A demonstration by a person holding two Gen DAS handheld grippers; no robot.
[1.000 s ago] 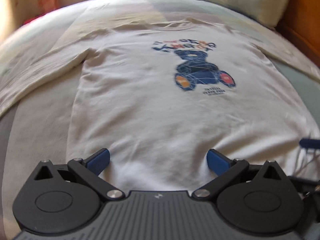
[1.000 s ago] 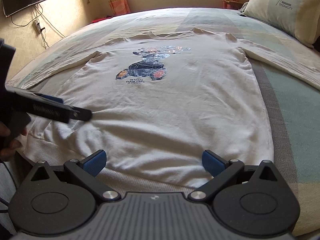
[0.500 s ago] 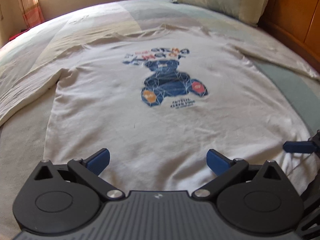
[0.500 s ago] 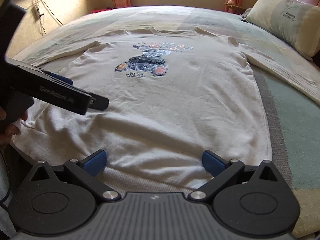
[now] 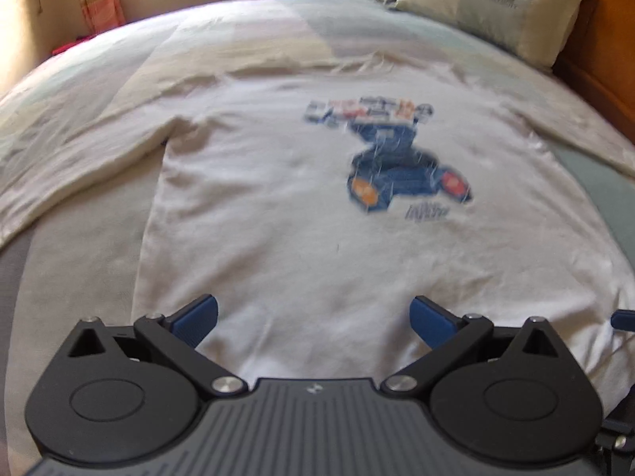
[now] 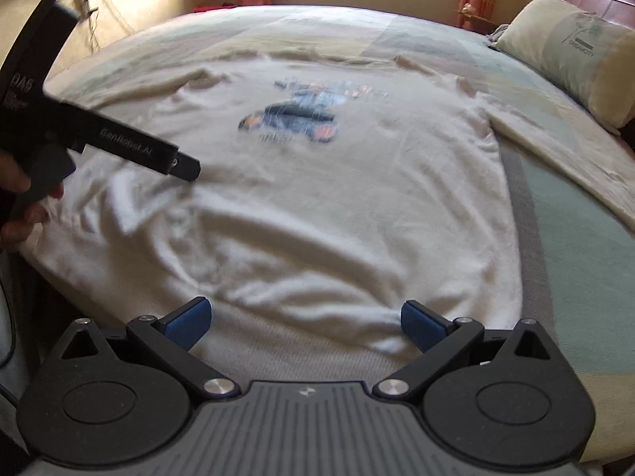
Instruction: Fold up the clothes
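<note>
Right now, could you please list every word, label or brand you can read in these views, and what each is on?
"GenRobot.AI": side of the left gripper, seen from the right wrist.
Print on the white shirt: blurred, unreadable.
Logo on the pillow: too small to read.

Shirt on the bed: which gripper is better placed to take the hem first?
Probably the right gripper: it is open and low, with the shirt hem between its fingers. The left gripper, also open, is above the shirt body.

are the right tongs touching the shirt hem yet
Cannot tell. In the right wrist view the right tongs stand open over the hem of the white shirt, but the blurred frame shows neither contact nor a clear gap.
</note>
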